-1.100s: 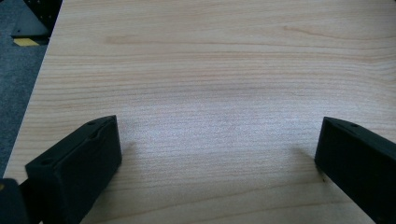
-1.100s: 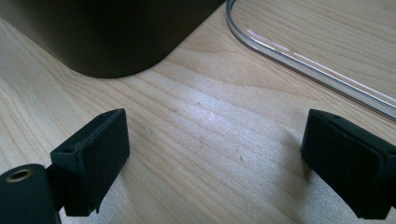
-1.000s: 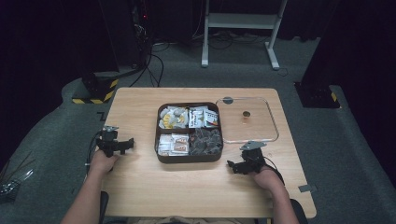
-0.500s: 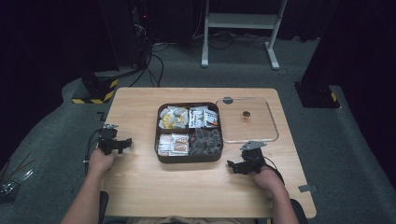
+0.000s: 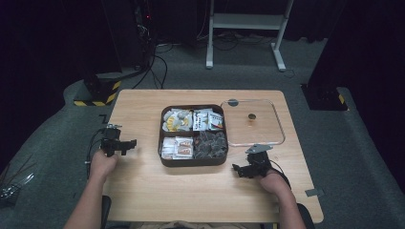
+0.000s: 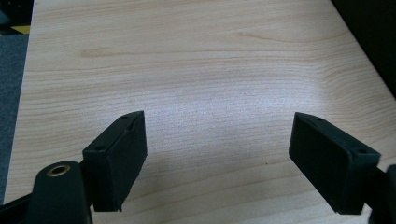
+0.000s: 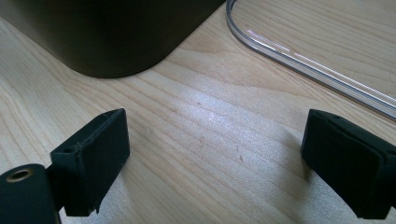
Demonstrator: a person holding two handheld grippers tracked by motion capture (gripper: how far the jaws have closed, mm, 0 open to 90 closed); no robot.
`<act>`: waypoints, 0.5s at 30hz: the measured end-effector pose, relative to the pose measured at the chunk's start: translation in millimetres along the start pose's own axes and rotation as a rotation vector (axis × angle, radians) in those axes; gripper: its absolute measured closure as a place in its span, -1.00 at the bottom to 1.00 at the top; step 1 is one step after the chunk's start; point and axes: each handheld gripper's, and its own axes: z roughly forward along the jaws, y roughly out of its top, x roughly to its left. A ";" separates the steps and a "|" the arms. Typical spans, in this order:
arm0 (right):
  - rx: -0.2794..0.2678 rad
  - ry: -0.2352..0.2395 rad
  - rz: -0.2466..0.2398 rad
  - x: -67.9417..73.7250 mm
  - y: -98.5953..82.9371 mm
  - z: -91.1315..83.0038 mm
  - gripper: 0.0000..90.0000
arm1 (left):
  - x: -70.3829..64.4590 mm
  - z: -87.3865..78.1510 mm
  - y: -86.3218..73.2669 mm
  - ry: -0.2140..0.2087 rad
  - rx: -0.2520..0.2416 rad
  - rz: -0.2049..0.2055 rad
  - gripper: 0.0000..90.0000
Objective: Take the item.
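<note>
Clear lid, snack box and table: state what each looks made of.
Clear lid: likely transparent glossy plastic, wood grain showing through, bright rim glints. Snack box: dark brown, smooth, matte, probably plastic; hard to confirm. Table: pale wood or wood-look laminate, visible grain lines.

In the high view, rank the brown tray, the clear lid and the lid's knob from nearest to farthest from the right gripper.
From the right gripper:
1. Brown tray, its near right corner just up-left of the jaws.
2. Clear lid, flat on the table right of the tray.
3. Knob, mid-lid, farthest back.
</note>
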 end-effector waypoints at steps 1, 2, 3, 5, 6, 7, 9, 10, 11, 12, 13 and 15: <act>0.000 0.000 0.000 0.0 0.0 0.0 -0.82 | -0.2 -0.6 0.5 -0.010 -0.002 0.001 -0.54; 0.000 0.001 0.000 -0.1 0.0 0.0 -0.82 | -0.4 -1.5 0.8 -0.009 -0.005 0.012 -0.57; 0.000 0.001 0.000 -0.1 0.0 0.0 -0.82 | -0.8 -2.1 1.3 -0.013 -0.007 0.014 -0.57; 0.000 0.001 0.000 -0.1 0.0 0.0 -0.82 | -2.4 -3.9 2.6 -0.018 -0.007 0.020 -0.56; 0.000 0.001 0.002 0.0 0.0 -0.1 -0.83 | -3.5 -5.2 3.0 -0.026 -0.011 0.027 -0.55; 0.000 0.001 0.002 -0.1 0.0 -0.1 -0.82 | -4.3 -6.8 3.4 -0.036 -0.017 0.040 -0.55; 0.000 0.001 0.000 -0.1 0.0 0.0 -0.83 | -6.0 -9.4 4.2 -0.056 -0.025 0.060 -0.56; 0.000 0.001 0.000 -0.1 0.0 0.0 -0.82 | -6.8 -10.5 4.6 -0.067 -0.025 0.066 -0.56; 0.000 0.001 0.000 -0.1 0.0 0.0 -0.82 | -8.1 -11.3 4.9 -0.079 -0.027 0.067 -0.55; 0.000 0.001 0.000 -0.1 0.0 0.0 -0.82 | -8.1 -11.3 4.9 -0.079 -0.027 0.067 -0.54; 0.000 0.000 0.000 0.0 0.0 0.0 -0.82 | -10.6 -12.8 5.6 -0.105 -0.035 0.086 -0.54; 0.000 0.000 -0.001 -0.1 0.0 0.0 -0.82 | -14.1 -14.1 6.2 -0.126 -0.038 0.100 -0.49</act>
